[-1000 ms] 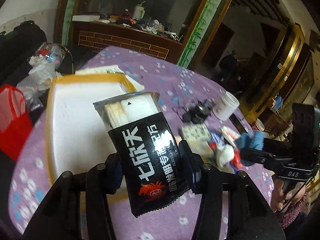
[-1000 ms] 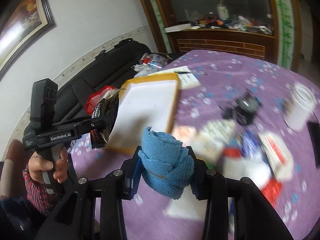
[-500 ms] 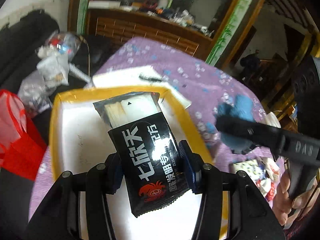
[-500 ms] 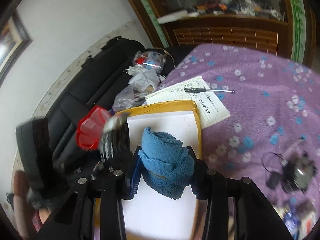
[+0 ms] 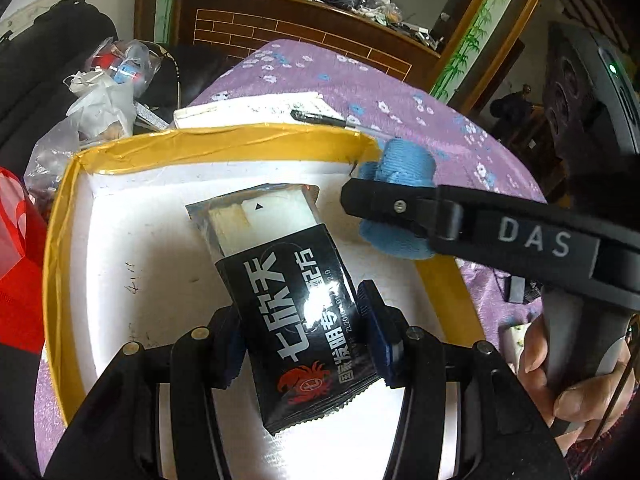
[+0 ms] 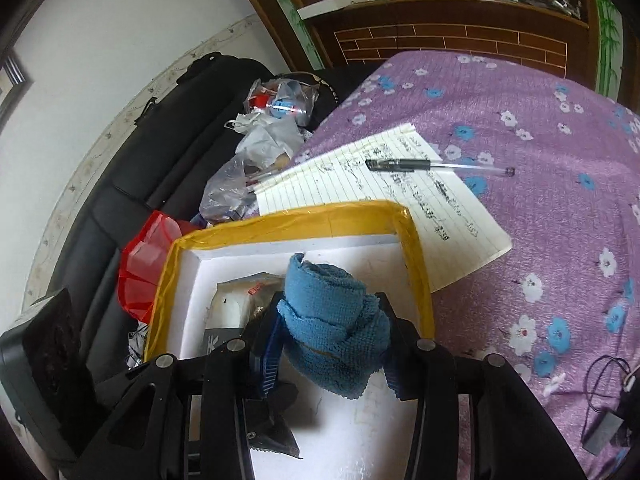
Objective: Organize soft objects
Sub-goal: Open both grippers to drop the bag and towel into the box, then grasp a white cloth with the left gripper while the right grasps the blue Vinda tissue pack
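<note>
A shallow white box with a yellow taped rim point(image 5: 240, 140) sits on the purple flowered tablecloth point(image 6: 540, 220). My left gripper point(image 5: 304, 334) is shut on a black snack packet point(image 5: 288, 300), held low over the box floor. My right gripper point(image 6: 332, 344) has a rolled blue cloth point(image 6: 332, 312) between its pads, just inside the box's right wall; its jaws are opening while the pads still touch the cloth. In the left wrist view the blue cloth point(image 5: 400, 168) hangs to the right of the packet. The packet point(image 6: 232, 308) also shows in the right wrist view.
A lined notepad point(image 6: 420, 208) with a pen point(image 6: 400, 165) lies just beyond the box. Plastic bags point(image 6: 260, 140) and a red bag point(image 6: 144, 264) sit on the black sofa point(image 6: 140, 160) to the left. A small black device with a cable point(image 6: 604, 428) lies at the right. A hand point(image 5: 560, 380) grips the right tool's handle.
Both grippers have swung from the cluttered side of the table to over the box and come lower. The right one, with the cloth, now sits close beside the left.
</note>
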Demonstrator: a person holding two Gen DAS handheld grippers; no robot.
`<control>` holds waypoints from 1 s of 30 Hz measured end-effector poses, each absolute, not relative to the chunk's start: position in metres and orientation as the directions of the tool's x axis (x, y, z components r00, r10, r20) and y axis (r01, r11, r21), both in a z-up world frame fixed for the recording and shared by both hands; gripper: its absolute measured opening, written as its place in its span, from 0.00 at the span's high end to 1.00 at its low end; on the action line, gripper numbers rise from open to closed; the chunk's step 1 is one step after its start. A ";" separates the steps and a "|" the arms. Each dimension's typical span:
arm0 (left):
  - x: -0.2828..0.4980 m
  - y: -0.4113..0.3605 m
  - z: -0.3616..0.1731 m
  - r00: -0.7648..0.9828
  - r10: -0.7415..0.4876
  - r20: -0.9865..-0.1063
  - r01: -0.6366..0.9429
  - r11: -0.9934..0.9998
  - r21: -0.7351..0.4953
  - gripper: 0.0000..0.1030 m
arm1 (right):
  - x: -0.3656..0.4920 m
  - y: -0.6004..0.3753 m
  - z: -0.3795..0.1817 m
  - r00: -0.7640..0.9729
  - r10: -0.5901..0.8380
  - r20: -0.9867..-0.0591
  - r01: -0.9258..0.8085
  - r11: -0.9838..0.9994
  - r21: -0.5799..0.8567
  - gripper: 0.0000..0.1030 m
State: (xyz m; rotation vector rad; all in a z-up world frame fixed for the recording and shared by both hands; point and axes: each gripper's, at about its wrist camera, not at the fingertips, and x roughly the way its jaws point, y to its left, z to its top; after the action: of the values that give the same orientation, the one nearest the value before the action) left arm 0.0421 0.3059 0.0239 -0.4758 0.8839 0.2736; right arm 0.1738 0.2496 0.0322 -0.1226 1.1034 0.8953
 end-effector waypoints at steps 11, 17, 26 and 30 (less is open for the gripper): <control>0.038 0.301 0.034 0.626 0.068 -0.777 -0.417 0.871 -0.261 0.26 | 0.173 0.241 0.038 0.151 0.598 -0.787 -0.675 0.644 0.360 0.40; 0.027 0.291 0.049 0.643 0.092 -0.760 -0.411 0.879 -0.241 0.26 | 0.166 0.216 0.061 0.166 0.640 -0.750 -0.675 0.629 0.387 0.38; 0.003 0.242 0.077 0.700 0.103 -0.706 -0.351 0.911 -0.215 0.26 | 0.126 0.140 0.092 0.168 0.714 -0.680 -0.702 0.571 0.426 0.38; -0.010 0.204 0.087 0.725 0.064 -0.685 -0.290 0.931 -0.220 0.26 | 0.107 0.089 0.103 0.181 0.732 -0.657 -0.704 0.563 0.433 0.36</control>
State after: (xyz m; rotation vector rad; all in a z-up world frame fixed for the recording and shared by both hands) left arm -0.0101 0.2044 0.0874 -0.3257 0.7362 0.1992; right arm 0.1069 0.0891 0.1027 0.0348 0.9489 1.0139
